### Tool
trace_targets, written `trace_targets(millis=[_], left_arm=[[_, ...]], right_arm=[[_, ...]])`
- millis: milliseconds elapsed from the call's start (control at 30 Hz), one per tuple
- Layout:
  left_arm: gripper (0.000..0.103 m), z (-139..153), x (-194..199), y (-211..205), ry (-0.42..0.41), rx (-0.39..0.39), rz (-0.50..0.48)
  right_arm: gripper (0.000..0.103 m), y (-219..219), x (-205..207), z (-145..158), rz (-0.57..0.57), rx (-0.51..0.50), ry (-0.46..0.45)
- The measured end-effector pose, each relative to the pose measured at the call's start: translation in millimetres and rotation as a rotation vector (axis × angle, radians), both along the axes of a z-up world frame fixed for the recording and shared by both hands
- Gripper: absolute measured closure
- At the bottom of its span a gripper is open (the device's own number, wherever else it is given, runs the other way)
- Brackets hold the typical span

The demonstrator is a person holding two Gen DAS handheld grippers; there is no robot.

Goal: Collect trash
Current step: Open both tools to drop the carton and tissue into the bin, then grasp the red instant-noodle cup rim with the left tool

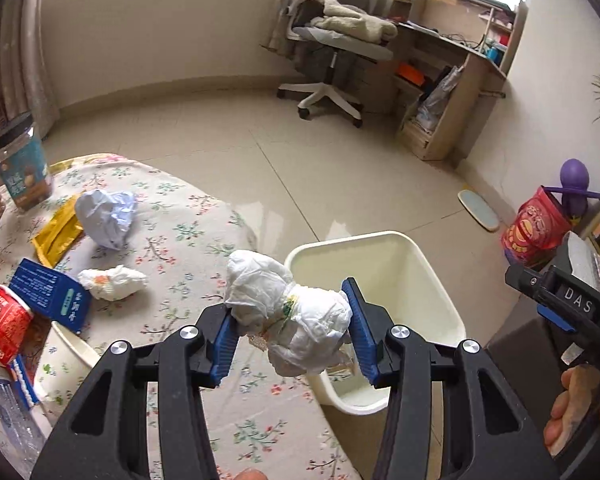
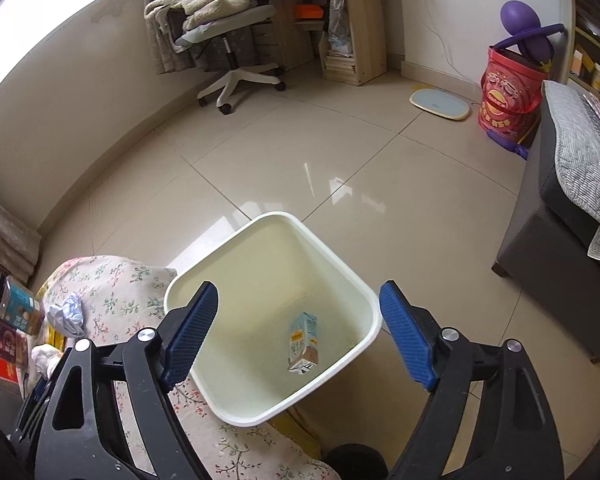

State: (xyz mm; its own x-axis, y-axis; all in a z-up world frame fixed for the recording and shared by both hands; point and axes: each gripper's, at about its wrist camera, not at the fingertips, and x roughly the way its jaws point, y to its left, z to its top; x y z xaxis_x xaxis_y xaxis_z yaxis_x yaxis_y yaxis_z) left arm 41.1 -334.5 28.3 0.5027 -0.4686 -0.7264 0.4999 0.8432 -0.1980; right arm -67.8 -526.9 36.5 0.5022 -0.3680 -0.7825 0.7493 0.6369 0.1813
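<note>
My left gripper [image 1: 292,332] is shut on a crumpled white tissue wad [image 1: 288,312] and holds it over the table edge, beside the cream trash bin [image 1: 380,240]. My right gripper [image 2: 296,332] is open and empty above the bin [image 2: 236,236]. A small drink carton [image 2: 305,342] lies at the bin's bottom. On the floral tablecloth [image 1: 188,240] lie a crumpled paper ball [image 1: 106,216], a smaller tissue wad [image 1: 114,282], a yellow wrapper [image 1: 58,234], a blue box [image 1: 48,294] and a red cup [image 1: 2,324]. The right gripper's body shows at the right edge of the left wrist view [image 1: 560,300].
A jar [image 1: 22,164] and a plastic bottle [image 1: 12,412] stand on the table's left side. An office chair [image 2: 228,40], a desk [image 2: 340,20], a red bucket [image 2: 508,100], a scale [image 2: 440,104] and a dark sofa [image 2: 560,240] surround the tiled floor.
</note>
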Motion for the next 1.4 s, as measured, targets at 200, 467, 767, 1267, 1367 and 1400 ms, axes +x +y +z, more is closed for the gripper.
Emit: trace_targets(millis=[200, 467, 767, 1267, 1367, 1400], left_arm=[[0.054, -10.0, -1.8, -49.1, 0.049, -0.001, -0.075], [0.036, -25.1, 2.7, -84.2, 0.134, 0.001, -0.144], [0.029, -11.7, 3.6, -57.7, 0.069, 0.031, -0.104], [0.02, 17.4, 4.7, 39.6, -0.131, 0.156, 0.105], [0.02, 17.4, 6.0, 62.1, -0.127, 0.167, 0.146], [0.02, 17.1, 7.4, 69.1, -0.122, 0.169, 0.158]], right_arm=[[0.02, -20.9, -18.1, -2.8, -0.067, 0.015, -0.009], [0.019, -27.9, -22.8, -3.2, -0.106, 0.012, -0.015], [0.019, -8.8, -10.0, 2.2, -0.054, -0.044, -0.005], [0.007, 69.4, 24.6, 10.6, 0.087, -0.157, -0.021], [0.007, 85.1, 30.2, 13.2, 0.126, -0.181, -0.029], [0.007, 90.0, 31.8, 13.9, 0.137, -0.19, -0.031]])
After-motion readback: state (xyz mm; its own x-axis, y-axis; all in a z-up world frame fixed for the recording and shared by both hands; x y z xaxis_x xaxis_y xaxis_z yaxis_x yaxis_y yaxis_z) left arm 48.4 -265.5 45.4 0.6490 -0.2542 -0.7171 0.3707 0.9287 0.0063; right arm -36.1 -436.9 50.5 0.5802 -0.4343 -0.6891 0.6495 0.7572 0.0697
